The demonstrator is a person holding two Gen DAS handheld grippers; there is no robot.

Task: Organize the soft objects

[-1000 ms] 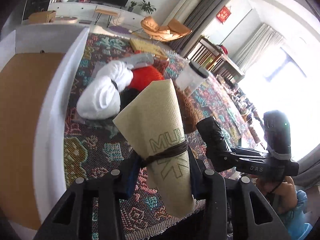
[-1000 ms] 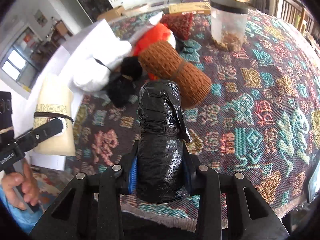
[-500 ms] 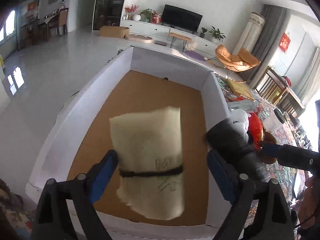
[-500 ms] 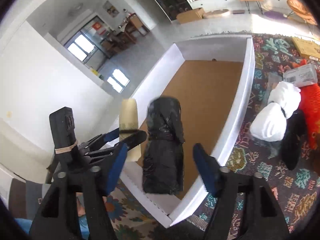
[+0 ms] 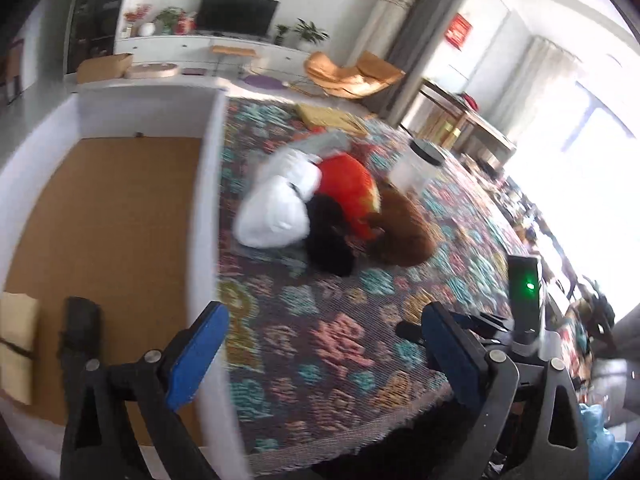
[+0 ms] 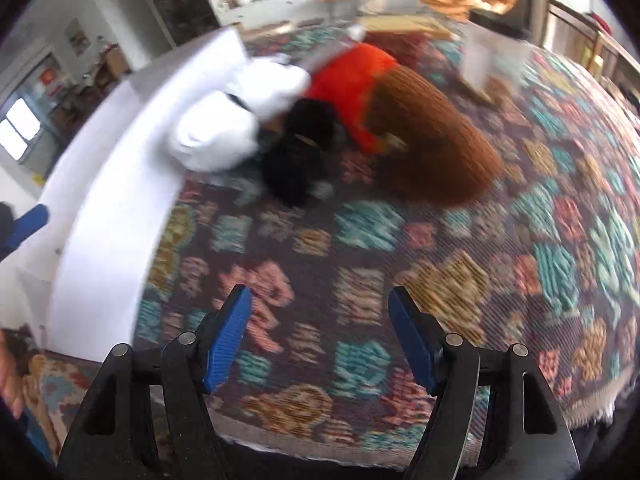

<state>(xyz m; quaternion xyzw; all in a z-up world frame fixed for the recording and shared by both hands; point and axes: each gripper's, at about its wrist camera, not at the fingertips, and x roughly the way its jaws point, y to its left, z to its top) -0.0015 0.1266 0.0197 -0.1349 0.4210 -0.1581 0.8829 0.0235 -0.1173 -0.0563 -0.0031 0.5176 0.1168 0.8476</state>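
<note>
- Patterned woven cloth (image 6: pixel 360 248) in teal, pink and gold covers the counter, with bare room right in front of both tongs.
- Left tongs (image 5: pixel 320 344) gape wide and empty, their jaws having just been opening; right tongs (image 6: pixel 320 332) also stand apart with nothing between them.
- Beside the left tongs, the white-walled box with a brown cardboard floor (image 5: pixel 108 216) already holds a cream rolled cloth tied with a dark band (image 5: pixel 16 344) and a black wrapped roll (image 5: pixel 82 320).
- I judge a drop-off just finished; next comes a reach to the pile.
- Farther off lie a white bundle (image 6: pixel 232 120), black roll (image 6: pixel 300 152), orange roll (image 6: pixel 352 76) and brown knitted roll (image 6: pixel 432 140), touching one another.
- Beyond them a clear jar with a dark lid (image 5: pixel 416 168) stands close, worth avoiding.
</note>
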